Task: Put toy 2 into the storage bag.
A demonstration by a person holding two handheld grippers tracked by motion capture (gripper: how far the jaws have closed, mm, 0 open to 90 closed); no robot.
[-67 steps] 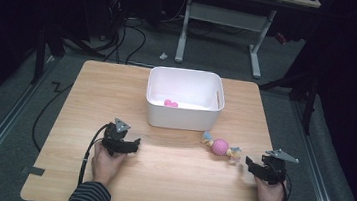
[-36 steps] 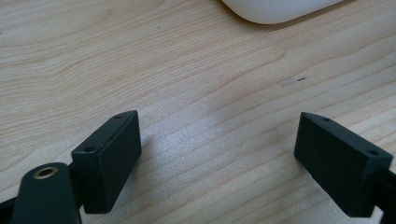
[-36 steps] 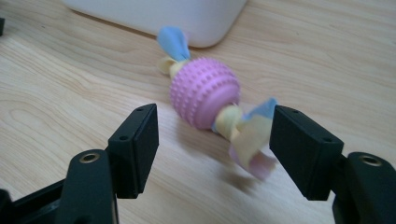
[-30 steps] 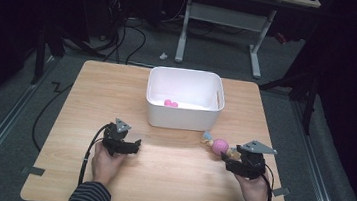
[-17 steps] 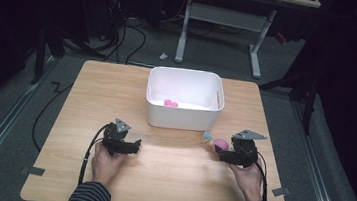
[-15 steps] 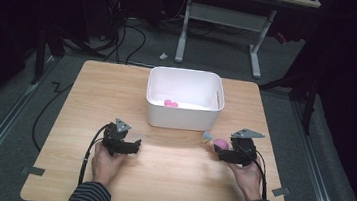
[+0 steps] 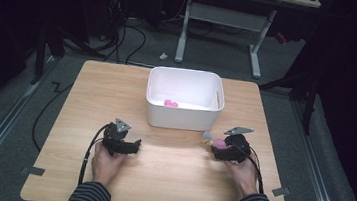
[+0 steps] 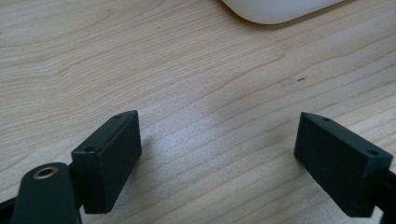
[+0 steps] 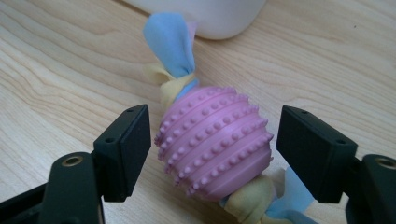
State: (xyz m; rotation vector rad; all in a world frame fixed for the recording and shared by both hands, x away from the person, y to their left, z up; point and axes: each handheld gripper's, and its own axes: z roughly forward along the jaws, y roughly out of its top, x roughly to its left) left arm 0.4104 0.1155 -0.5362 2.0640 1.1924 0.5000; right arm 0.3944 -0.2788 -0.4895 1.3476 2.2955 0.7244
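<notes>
A: What is lying ahead of the two hand-held grippers?

B: The wooden surface [image 7: 168, 175] is carrying everything, and the white plastic bin [image 7: 185, 99] is sitting on it, well ahead of both of them and between their lines. Something pink [image 7: 170, 103] is lying inside the bin; what it is cannot be told.

A: How is the left hand-held gripper [image 7: 134, 145] standing?

B: It is resting low over the surface in the person's left hand [image 7: 104, 162], with its jaws spread wide. In the left gripper view nothing but bare wood grain is lying between them, and the rounded bottom corner of the bin is showing far ahead, toward its right jaw.

A: And the right hand-held gripper [image 9: 214, 151]?

B: Its jaws are spread too, one standing on each side of the pink studded ball [image 9: 215, 143], which is sitting right between them on the surface. A small gap is showing at the right jaw; whether the left jaw is touching the ball I cannot tell.

A: Is the ball plain?

B: No. Knotted cloth tails [image 9: 173, 46] in blue and yellow are sticking out of both ends: one is pointing away from the hand-held gripper toward the bin, the other is lying back by its right jaw.
</notes>
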